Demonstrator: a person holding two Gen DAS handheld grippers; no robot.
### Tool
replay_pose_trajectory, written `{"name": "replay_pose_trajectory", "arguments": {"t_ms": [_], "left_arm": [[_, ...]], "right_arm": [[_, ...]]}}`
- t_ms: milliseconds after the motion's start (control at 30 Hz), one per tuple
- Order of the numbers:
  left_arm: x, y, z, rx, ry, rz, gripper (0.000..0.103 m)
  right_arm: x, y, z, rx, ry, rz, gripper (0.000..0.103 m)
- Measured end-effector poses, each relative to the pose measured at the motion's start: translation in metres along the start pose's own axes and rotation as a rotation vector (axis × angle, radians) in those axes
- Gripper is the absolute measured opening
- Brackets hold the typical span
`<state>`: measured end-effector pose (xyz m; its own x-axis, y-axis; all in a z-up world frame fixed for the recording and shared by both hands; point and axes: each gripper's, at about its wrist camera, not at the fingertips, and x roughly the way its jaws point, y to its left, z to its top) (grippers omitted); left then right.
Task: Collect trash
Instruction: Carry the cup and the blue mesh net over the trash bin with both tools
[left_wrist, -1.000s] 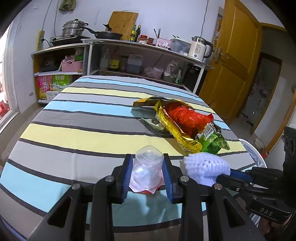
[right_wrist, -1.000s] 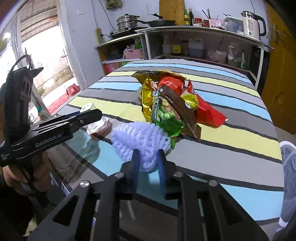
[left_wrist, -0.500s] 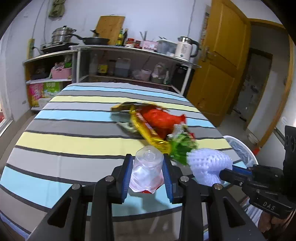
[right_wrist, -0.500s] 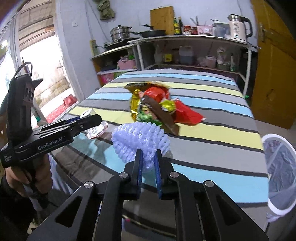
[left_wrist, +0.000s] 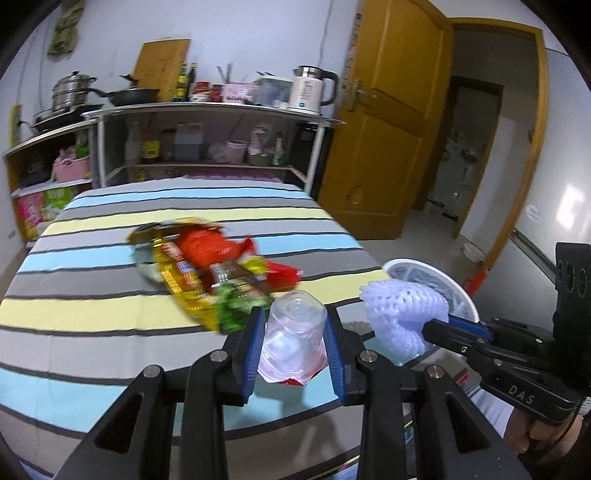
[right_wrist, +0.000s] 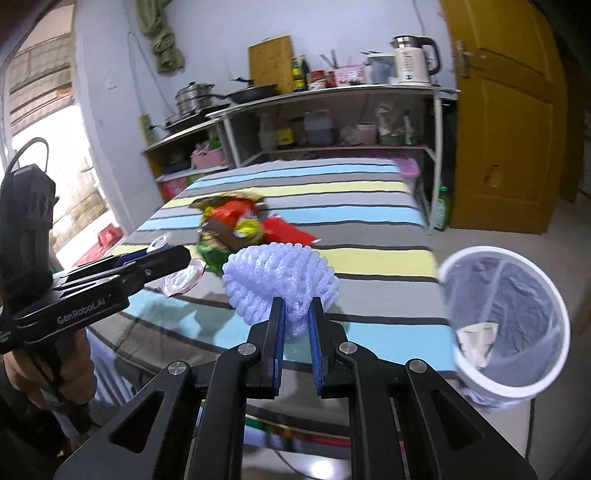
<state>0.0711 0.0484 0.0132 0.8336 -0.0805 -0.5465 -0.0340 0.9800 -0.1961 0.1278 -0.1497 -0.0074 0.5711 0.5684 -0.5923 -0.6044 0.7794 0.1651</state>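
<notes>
The right hand-held gripper (right_wrist: 295, 321), clenched on the foam net (right_wrist: 280, 273), was nearer the bin (right_wrist: 506, 387) to its right; the left hand-held gripper (left_wrist: 295, 343) grasped a plastic cup (left_wrist: 295, 332).

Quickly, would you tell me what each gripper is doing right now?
Left gripper: shut on the plastic cup.
Right gripper: shut on the foam net.
</notes>
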Motion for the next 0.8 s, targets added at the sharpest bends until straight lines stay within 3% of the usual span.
{"name": "replay_pose_trajectory", "arguments": {"t_ms": [800], "left_arm": [[0.071,-0.115,0.037,0.135,0.034,-0.216,0.033]], "right_arm": [[-0.039,-0.119,-0.009,0.179,-0.066,-0.245,0.013]]}}
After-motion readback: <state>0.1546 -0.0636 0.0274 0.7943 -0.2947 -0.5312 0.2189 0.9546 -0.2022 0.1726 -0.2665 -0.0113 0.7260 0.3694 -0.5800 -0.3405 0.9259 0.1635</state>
